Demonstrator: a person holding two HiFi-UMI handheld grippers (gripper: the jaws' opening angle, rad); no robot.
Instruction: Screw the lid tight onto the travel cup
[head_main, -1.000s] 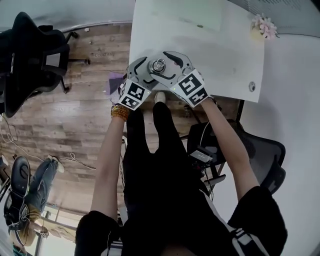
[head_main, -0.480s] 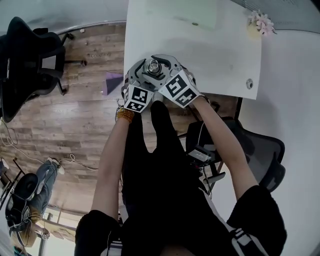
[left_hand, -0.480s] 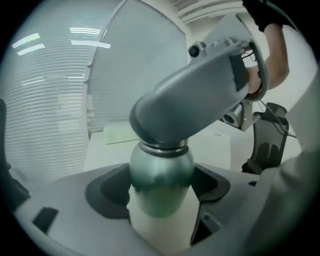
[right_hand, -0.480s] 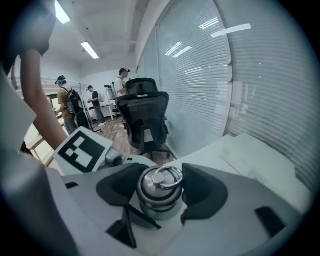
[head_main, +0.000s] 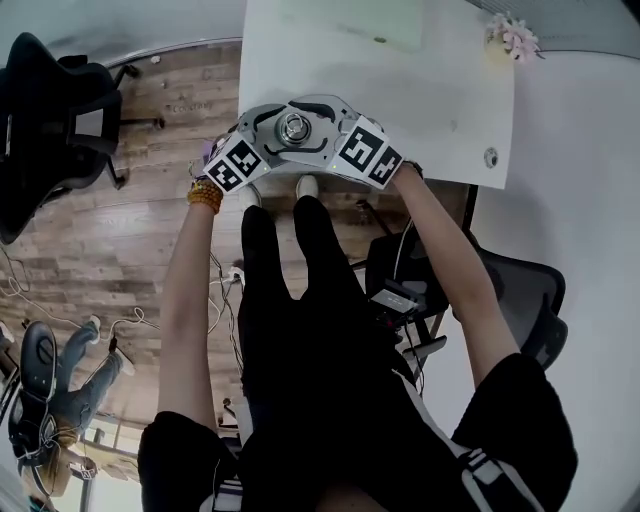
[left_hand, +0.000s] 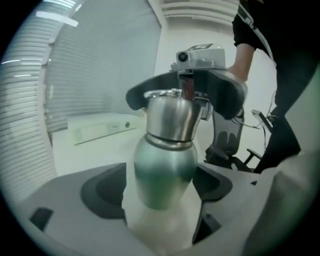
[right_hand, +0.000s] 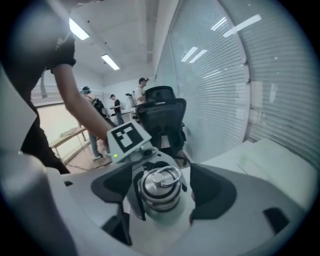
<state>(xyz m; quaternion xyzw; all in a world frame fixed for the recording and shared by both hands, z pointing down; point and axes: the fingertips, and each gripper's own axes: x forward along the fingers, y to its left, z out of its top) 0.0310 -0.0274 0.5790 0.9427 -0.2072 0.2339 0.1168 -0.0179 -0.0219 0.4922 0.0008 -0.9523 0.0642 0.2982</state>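
The steel travel cup (head_main: 293, 127) is standing on the white table (head_main: 430, 100), close to the edge nearest the person. Its mouth is being covered by the metal lid (right_hand: 159, 187), so anything inside is being hidden. A metal ring (right_hand: 169, 175) is lying across the lid's top. The lid is being flanked by the jaws of the right gripper (right_hand: 162, 197). These have just been opening and are being held apart, with a gap showing on each side of the lid. Lower down, the cup's rounded body is being bracketed by the left gripper (left_hand: 160, 189), whose jaws have likewise just been opening. They are being held wide, with a pale strip showing beside one pad, though light contact at the other pad cannot be ruled out. Black-and-white square patterns are being displayed on each marker cube (head_main: 235, 160). Farther back on the table a pale flat box (head_main: 385, 22) is lying, its small mark too tiny to be read.
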